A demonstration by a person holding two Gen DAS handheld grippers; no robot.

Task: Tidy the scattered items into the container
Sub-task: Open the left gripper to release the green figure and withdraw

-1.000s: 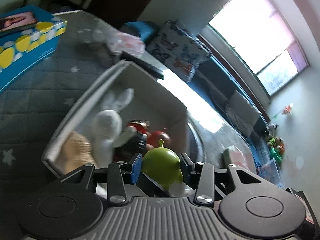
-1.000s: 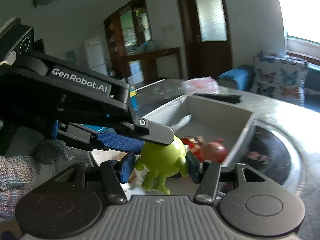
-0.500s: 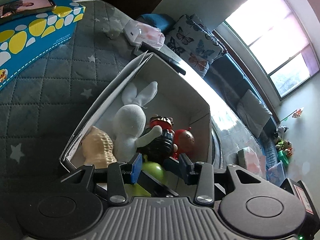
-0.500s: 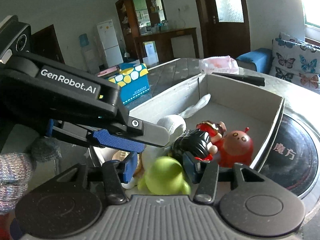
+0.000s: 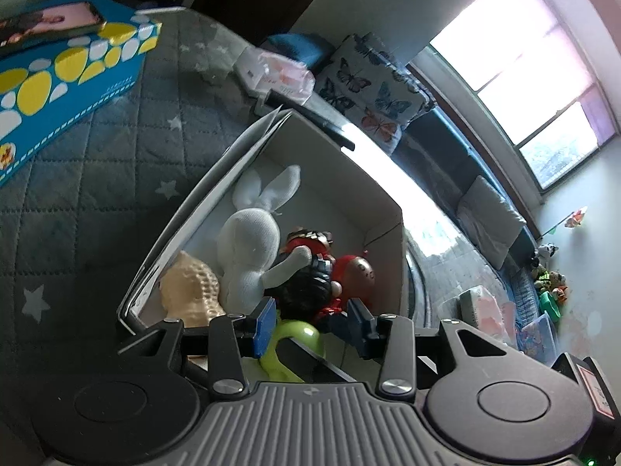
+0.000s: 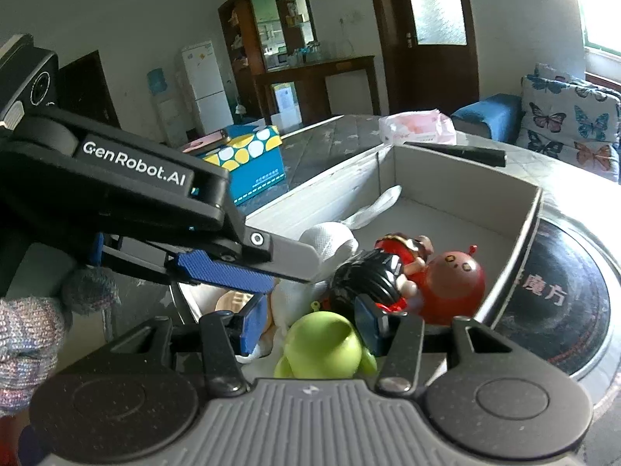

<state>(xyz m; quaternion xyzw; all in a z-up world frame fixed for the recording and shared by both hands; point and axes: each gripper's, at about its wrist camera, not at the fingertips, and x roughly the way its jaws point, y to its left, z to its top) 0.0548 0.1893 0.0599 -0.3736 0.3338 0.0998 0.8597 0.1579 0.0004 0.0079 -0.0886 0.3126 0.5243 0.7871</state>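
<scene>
A grey cardboard box point(image 5: 248, 147) point(image 6: 458, 163) holds a white rabbit plush point(image 5: 248, 244) point(image 6: 330, 237), a tan peanut toy point(image 5: 190, 287), a black-and-red figure point(image 5: 310, 272) point(image 6: 372, 275) and a red round toy point(image 5: 357, 272) point(image 6: 454, 283). A green alien toy point(image 6: 326, 345) point(image 5: 299, 334) lies at the box's near end. My right gripper point(image 6: 306, 322) is open just above it, jaws apart on either side, not touching. My left gripper point(image 5: 310, 318) is open over the same end; it shows in the right wrist view point(image 6: 233, 268).
A blue and yellow box point(image 5: 66, 73) point(image 6: 248, 163) stands on the quilted grey cloth point(image 5: 77, 178). A pink packet point(image 5: 275, 73) point(image 6: 419, 126) and a black bar point(image 5: 310, 116) lie beyond the box. A dark round mat point(image 6: 559, 295) lies at its right.
The green toy was held between the right jaws above the box a second ago. It has gone down into the box's near end and the right jaws have opened off it.
</scene>
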